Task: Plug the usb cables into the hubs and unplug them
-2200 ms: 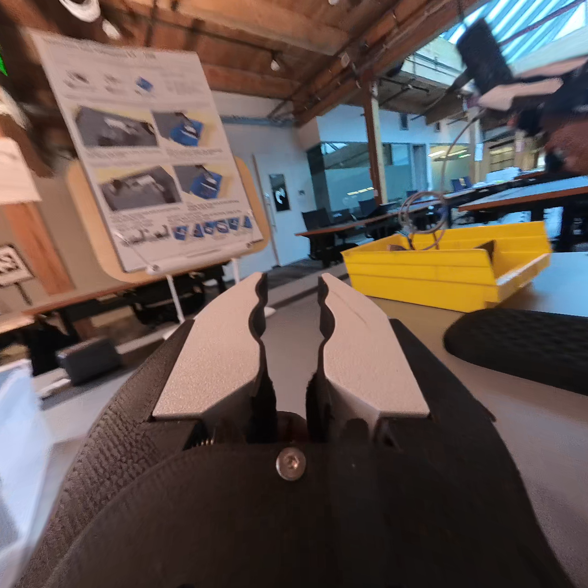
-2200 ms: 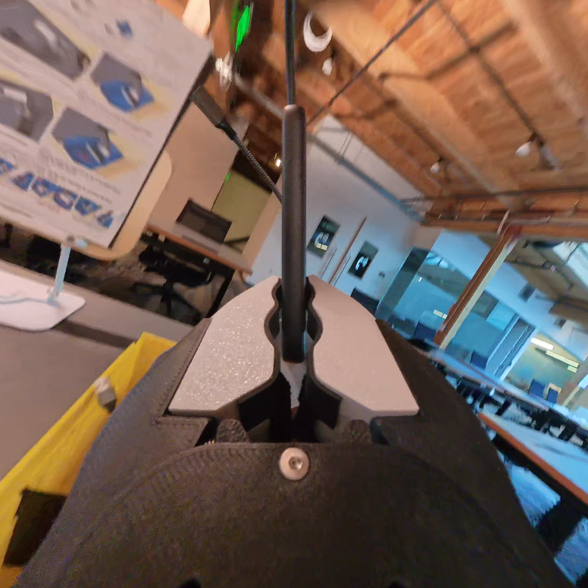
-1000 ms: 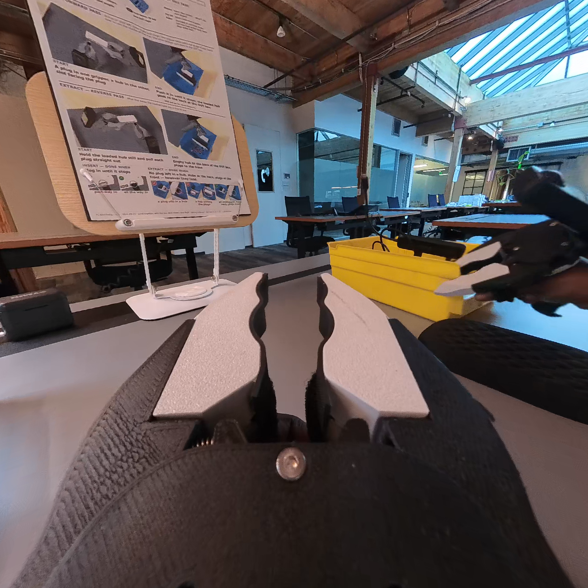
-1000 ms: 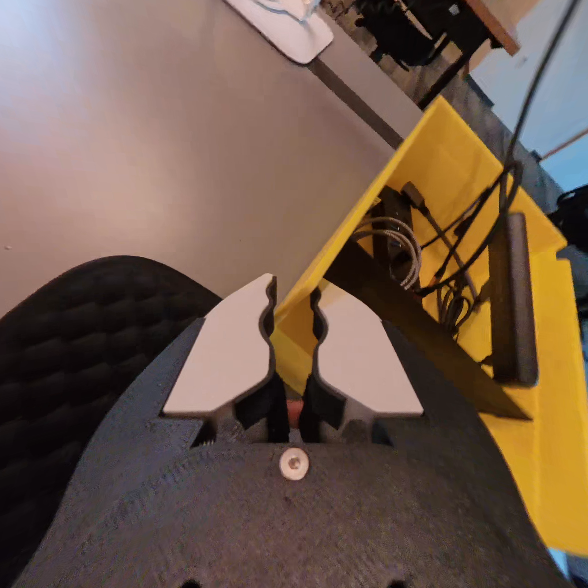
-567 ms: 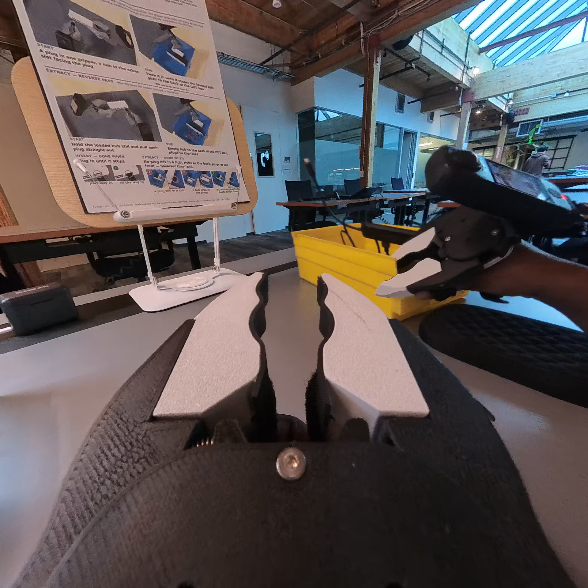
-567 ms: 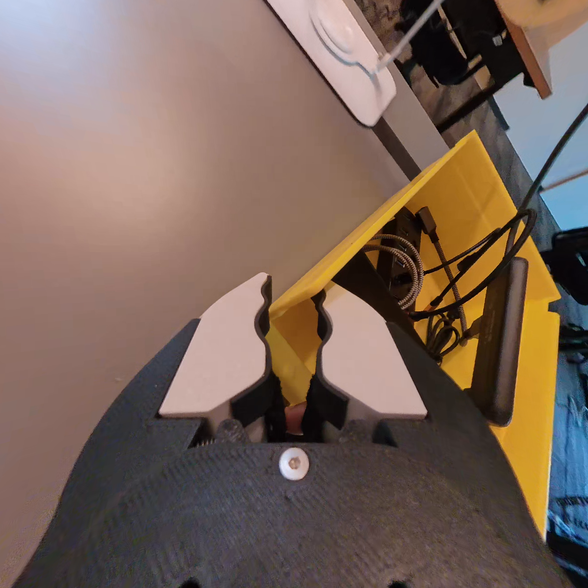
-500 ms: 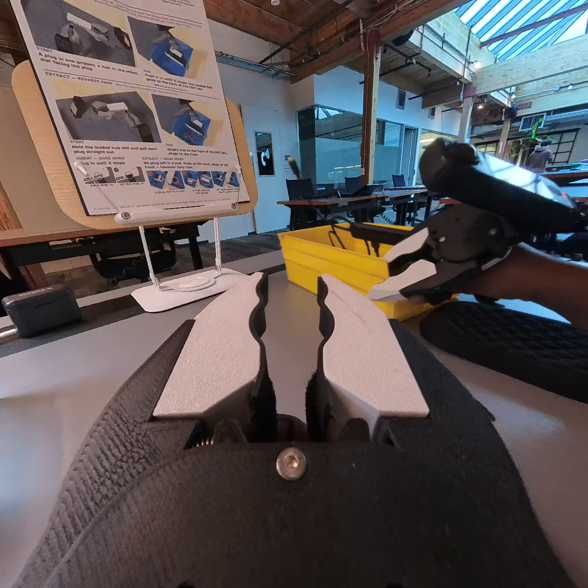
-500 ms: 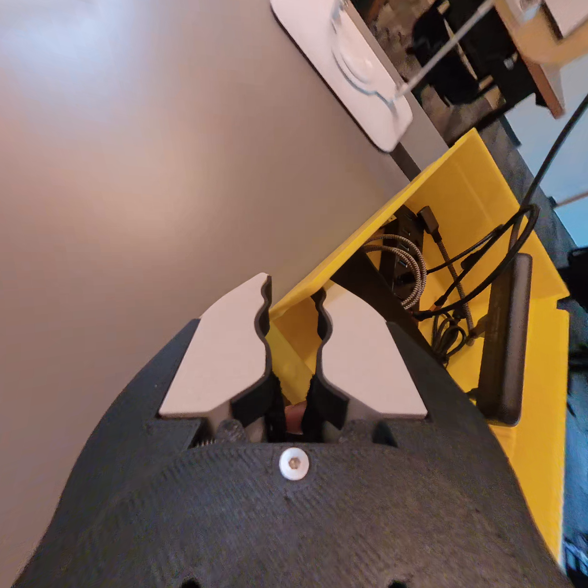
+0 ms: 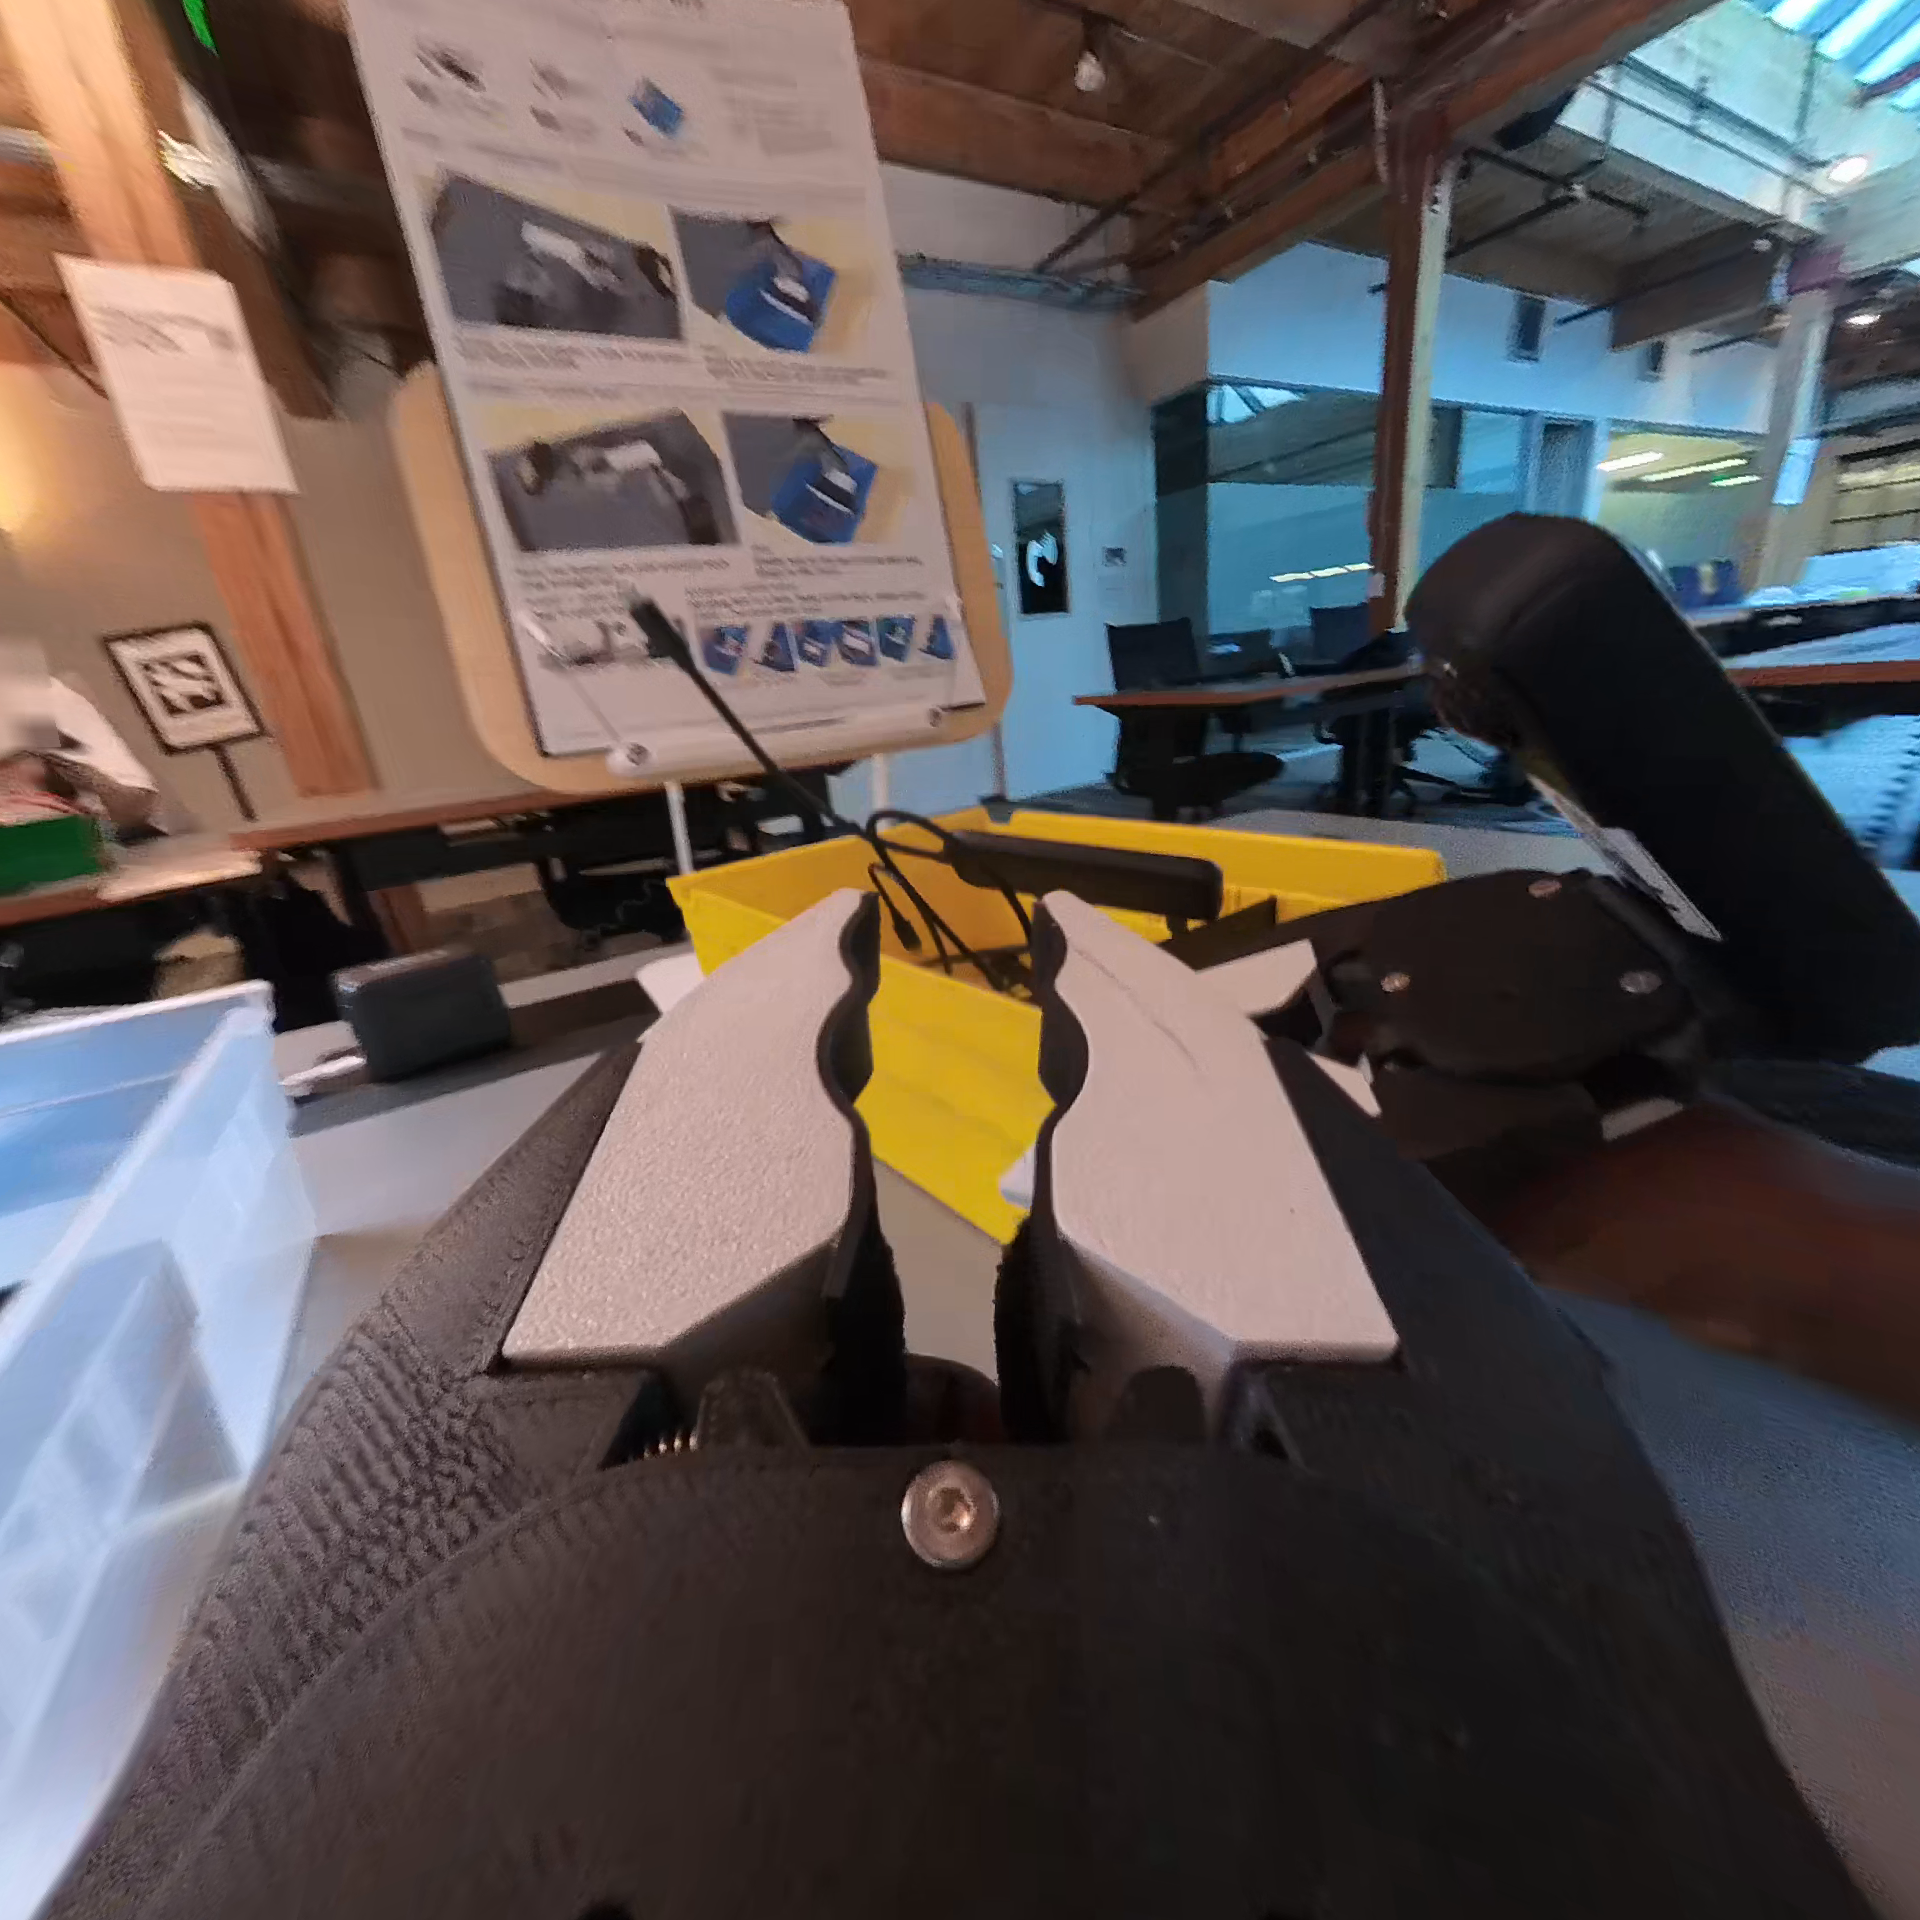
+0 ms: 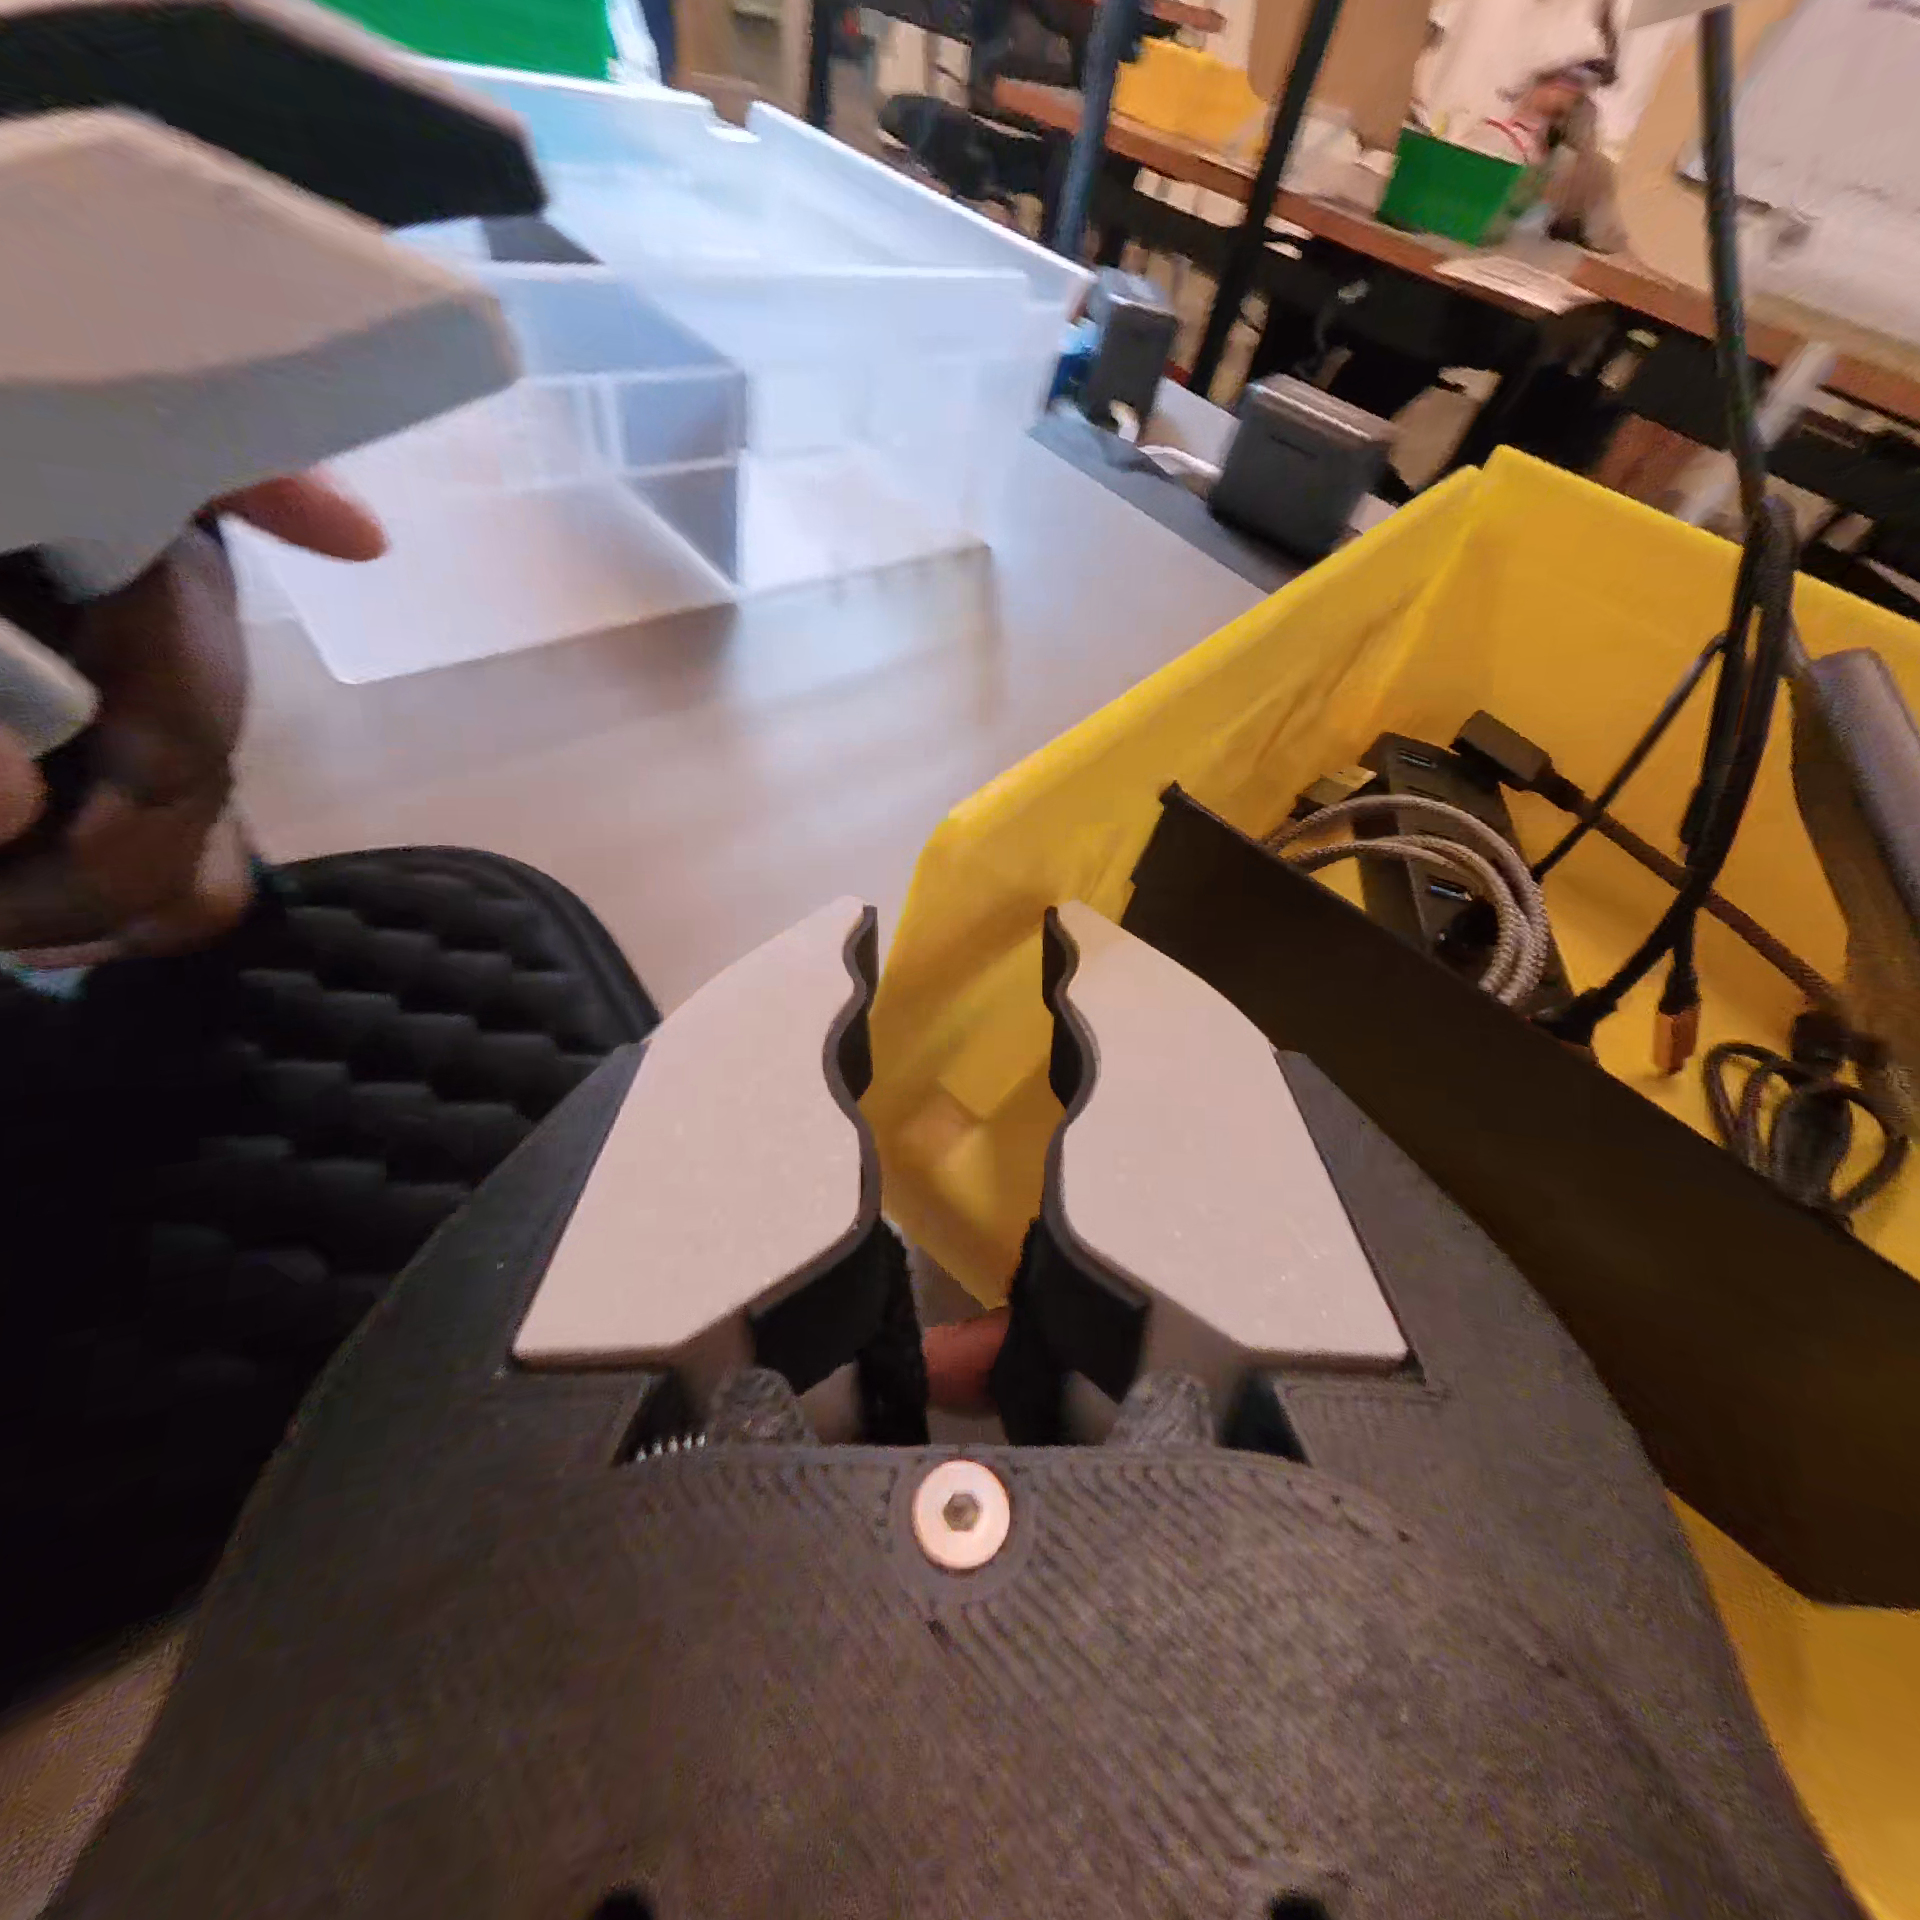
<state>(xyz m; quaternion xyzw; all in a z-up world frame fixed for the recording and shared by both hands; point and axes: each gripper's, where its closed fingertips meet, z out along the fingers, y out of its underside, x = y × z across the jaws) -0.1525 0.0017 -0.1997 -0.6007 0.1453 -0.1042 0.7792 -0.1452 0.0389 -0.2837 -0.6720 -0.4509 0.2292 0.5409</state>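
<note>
Both pairs of fingers are seen parted and empty: nothing is held between the jaws of the left gripper, and nothing between those of the right gripper. Each is pointed toward the yellow bin, which is set on the grey table so that its contents can be reached from above. Kept inside it are the task's things: a small dark hub with a braided grey cable coiled against it, thinner black cables bundled near a black divider, and a long dark bar-shaped hub resting across the rim, with a black lead standing up from it. Whether any plug is seated in a hub cannot be told. The right gripper is held low at the near corner of the bin, angled slightly down into it, with a black textured pad lying to its left. The left gripper is held nearly level over the table, aimed at the bin's side wall, with a clear plastic organiser just beside it. A picking step is judged to be in hand, nothing yet being grasped.
</note>
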